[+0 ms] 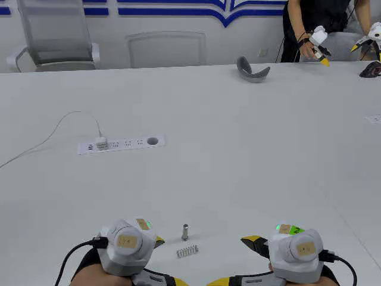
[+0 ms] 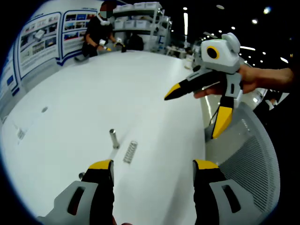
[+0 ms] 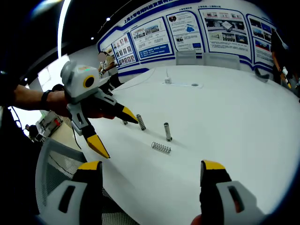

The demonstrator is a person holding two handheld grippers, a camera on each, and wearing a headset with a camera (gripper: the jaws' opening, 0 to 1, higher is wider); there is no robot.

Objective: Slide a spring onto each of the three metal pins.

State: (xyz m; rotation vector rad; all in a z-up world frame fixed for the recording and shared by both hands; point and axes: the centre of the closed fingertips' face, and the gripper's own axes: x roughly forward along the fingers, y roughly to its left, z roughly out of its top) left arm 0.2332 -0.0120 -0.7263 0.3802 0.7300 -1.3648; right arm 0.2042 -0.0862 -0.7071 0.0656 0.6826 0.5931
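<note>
A short metal pin (image 1: 185,232) stands upright on the white table (image 1: 238,155) between my two grippers. A loose spring (image 1: 187,251) lies flat just in front of it. My left gripper (image 1: 162,260) is open and empty, to the left of the spring. In the left gripper view the pin (image 2: 113,138) and spring (image 2: 130,151) lie ahead of the open left gripper (image 2: 153,165). My right gripper (image 1: 235,261) is open and empty, to the right. In the right gripper view my right gripper (image 3: 151,165) faces the pin (image 3: 167,131), the spring (image 3: 161,147) and a coiled pin (image 3: 140,122) beside the left gripper (image 3: 117,133).
A power strip (image 1: 119,144) with a white plug and cable lies at mid-left. A grey curved band (image 1: 253,68) rests at the far side. Chairs (image 1: 166,49) stand behind the table. A person (image 1: 315,30) with grippers works at the far right. The table's near edge is close.
</note>
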